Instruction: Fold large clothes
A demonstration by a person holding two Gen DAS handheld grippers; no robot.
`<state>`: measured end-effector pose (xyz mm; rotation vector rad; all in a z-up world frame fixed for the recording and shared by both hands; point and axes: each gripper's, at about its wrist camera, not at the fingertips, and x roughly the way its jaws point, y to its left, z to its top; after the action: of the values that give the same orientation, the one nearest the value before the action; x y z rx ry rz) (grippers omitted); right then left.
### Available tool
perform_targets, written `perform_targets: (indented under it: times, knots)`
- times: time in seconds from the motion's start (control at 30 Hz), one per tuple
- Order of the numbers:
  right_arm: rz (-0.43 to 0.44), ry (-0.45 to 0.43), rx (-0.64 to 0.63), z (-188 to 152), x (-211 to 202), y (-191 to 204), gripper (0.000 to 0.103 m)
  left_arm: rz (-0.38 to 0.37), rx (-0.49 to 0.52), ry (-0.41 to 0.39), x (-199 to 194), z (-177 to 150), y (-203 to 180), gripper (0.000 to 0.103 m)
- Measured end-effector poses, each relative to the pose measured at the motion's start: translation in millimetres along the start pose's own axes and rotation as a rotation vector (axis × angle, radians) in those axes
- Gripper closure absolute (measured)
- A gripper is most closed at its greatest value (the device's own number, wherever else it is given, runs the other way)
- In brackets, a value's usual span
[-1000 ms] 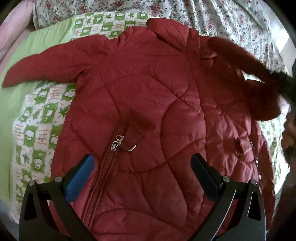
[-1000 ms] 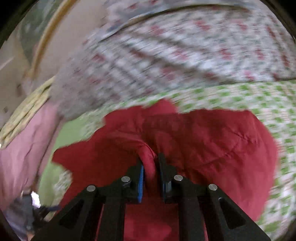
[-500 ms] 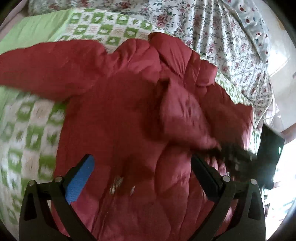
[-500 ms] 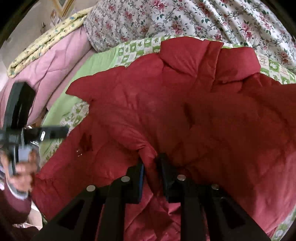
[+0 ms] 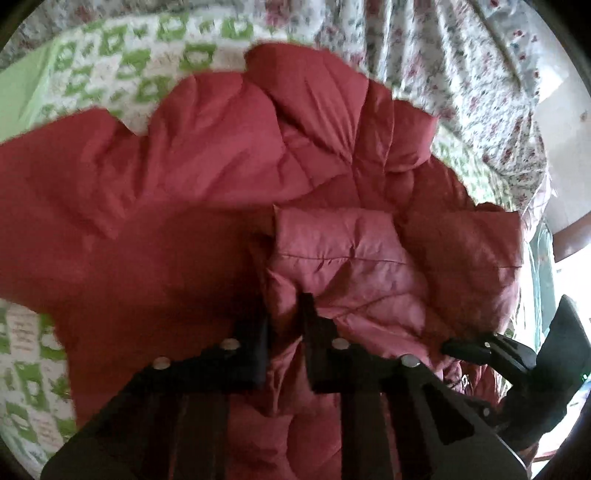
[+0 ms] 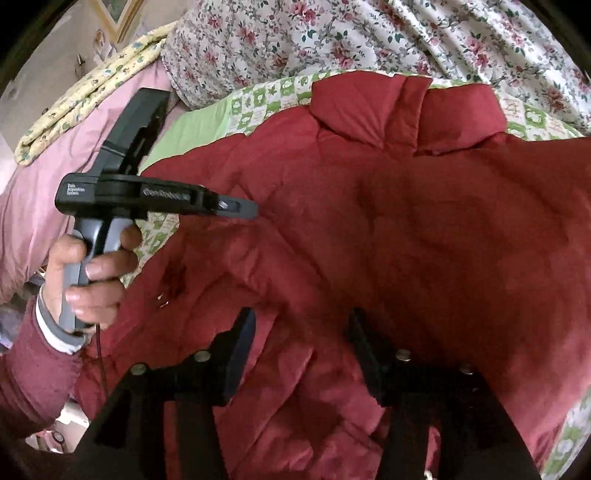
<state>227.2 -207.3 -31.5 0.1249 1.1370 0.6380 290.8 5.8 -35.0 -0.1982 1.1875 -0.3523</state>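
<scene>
Pinching a fold of the red quilted jacket [image 5: 207, 177], the left gripper [image 5: 284, 317] fills the bottom of the left wrist view, its jaws drawn close together with a ridge of fabric caught between them. Just beyond the jaws lies a paler, folded-over sleeve end [image 5: 340, 254], resting on the jacket's body. The jacket is spread over a green-and-white patterned sheet [image 5: 122, 62] on the bed, its collar toward the floral quilt [image 5: 461, 66] at the far side. At the lower right edge, the right gripper [image 5: 465, 349] shows dark against the jacket's hem; its jaws cannot be read from here.

From the right wrist view, the right gripper [image 6: 301, 332] hangs over the jacket [image 6: 424, 221] with its jaws spread wide and nothing between them but the fabric lying below. The collar [image 6: 402, 110] sits at the top, near the floral quilt [image 6: 332, 33]. To the left, a hand [image 6: 88, 273] grips the handle of the left gripper [image 6: 251, 212], whose tip touches the jacket. A pink blanket [image 6: 40, 192] lies farther left.
</scene>
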Motion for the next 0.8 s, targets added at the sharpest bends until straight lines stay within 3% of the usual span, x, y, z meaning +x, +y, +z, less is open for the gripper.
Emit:
perform_targets:
  times: [0.2,0.37,0.5,0.7,0.8]
  knots:
    - [-0.036,-0.096,0.113,-7.0,-35.2,-29.2,0.048,0.173,0.057,-0.125,-33.9,7.9,18.1,0.09]
    - [-0.124,-0.198,0.218,2.7,-63.0,-64.3,0.047,0.262,0.115,-0.118,-21.4,1.4,26.2,0.09]
    - [-0.2,-0.216,0.214,22.5,-57.9,-76.7,0.047,0.327,0.151,-0.111,-9.3,-4.8,20.6,0.088]
    - [-0.313,-0.113,0.215,23.2,-22.6,-101.8,0.049,0.329,0.076,-0.17,-37.2,-5.3,32.3,0.073]
    - [-0.311,-0.096,0.236,13.0,-13.5,-111.2,0.048,0.248,0.05,-0.249,-62.4,-12.5,29.1,0.073]
